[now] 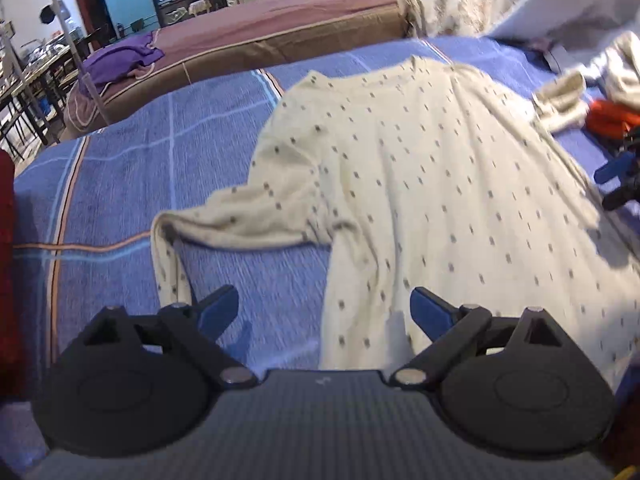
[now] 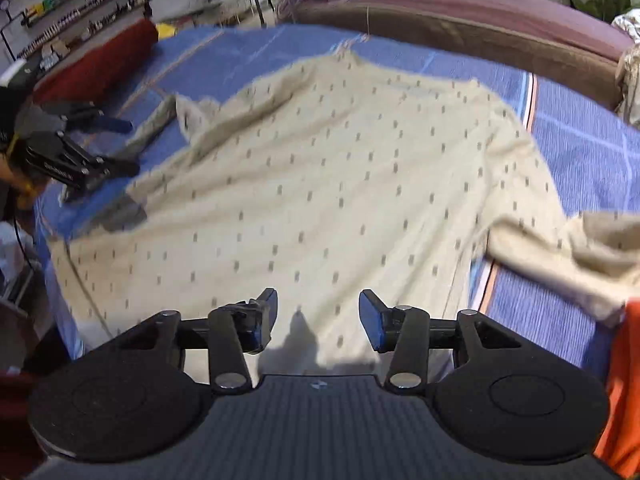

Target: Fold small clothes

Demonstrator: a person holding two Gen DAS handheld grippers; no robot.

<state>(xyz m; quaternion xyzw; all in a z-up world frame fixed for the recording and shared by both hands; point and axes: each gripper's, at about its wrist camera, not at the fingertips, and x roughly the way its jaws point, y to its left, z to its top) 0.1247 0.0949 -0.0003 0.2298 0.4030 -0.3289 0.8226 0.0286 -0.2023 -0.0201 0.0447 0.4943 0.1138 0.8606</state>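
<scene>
Left wrist: both grippers [image 1: 324, 308] [image 2: 318, 316] (jaws spread, empty) above cream dotted shirt [image 1: 420, 168] on blue bedsheet [image 1: 120, 184]

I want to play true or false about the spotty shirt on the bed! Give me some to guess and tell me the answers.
1. The cream spotty shirt lies spread on a blue striped bedsheet. True.
2. The left gripper is squeezing a sleeve. False: its jaws are open, with nothing between them.
3. The right gripper is open above the shirt. True.
4. The shirt is folded into a neat square. False: it lies open, sleeves out.
5. A purple cloth lies on the brown bed behind. True.
</scene>
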